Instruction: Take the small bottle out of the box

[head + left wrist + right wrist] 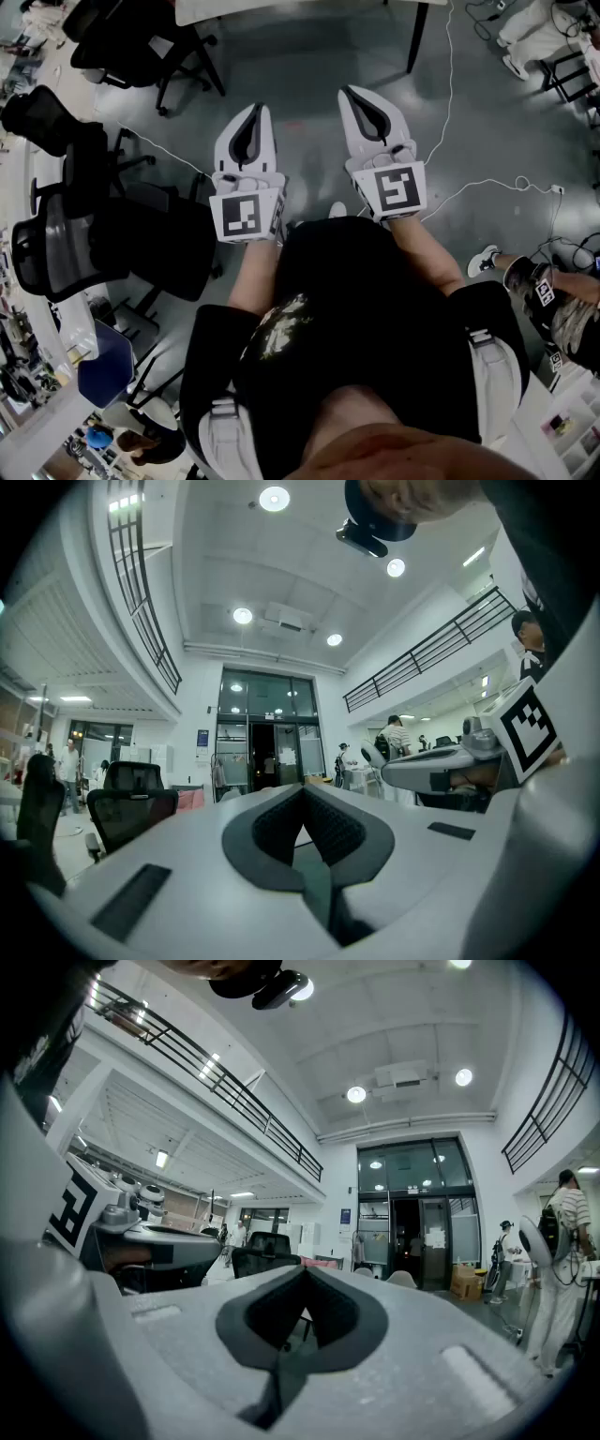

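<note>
Tips of the left tool (258, 110) are pressed together with nothing between them, just the teardrop hollow behind the dark pads (339, 834); its own view says the same, clenched on air; right tool (350, 93) looks identical, tips meeting, empty; both are held out level, side by side over the dark floor (309, 56), with a strip of floor showing between them; each has its marker cube (246, 214) at the wrist end, and the person's bare forearms (251, 277) run back from there to a black top; small bottle and box don't show in any of the three views, so can't tell where they are; off to the left of the head view there's a bunch of black office chairs (66, 244); a white cable (487, 187) snakes across the floor on the right, near somebody's shoe (484, 259); a desk (281, 7) edge and its black leg (417, 37) sit at the top; both tool views look across a big white hall towards glass doors (258, 728), with round ceiling lights (274, 498), a railed balcony (422, 653) and a few people (562, 1213) standing far off; each tool view also catches the other tool off to one side
</note>
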{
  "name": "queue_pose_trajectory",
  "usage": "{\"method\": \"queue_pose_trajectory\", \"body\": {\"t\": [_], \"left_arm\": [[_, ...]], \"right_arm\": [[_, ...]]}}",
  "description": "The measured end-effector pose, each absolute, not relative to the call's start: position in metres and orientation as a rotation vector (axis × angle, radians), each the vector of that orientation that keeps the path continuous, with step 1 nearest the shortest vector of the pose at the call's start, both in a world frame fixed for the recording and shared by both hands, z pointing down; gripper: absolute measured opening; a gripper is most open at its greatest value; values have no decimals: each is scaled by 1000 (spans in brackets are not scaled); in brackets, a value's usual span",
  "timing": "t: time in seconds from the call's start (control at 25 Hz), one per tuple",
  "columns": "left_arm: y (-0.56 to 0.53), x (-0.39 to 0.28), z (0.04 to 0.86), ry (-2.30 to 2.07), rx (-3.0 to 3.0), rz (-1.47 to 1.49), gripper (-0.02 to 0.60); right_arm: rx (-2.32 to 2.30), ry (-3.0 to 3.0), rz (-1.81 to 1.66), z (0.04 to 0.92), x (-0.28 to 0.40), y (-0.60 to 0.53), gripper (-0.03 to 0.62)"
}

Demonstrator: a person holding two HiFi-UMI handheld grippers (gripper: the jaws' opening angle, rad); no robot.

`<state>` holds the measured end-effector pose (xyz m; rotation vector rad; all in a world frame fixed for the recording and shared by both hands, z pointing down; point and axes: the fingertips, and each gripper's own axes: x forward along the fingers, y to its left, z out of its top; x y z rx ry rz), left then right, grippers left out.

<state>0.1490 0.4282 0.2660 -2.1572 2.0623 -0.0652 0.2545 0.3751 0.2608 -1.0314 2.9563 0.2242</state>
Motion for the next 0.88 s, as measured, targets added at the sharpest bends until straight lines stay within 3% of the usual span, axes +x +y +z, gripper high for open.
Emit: {"method": "queue_pose_trajectory", "body": {"t": [0.88], "left_arm": [[407, 190, 268, 2086, -2265, -23, 14]], "right_arm": [[-937, 2953, 221, 270, 278, 366, -6]]}}
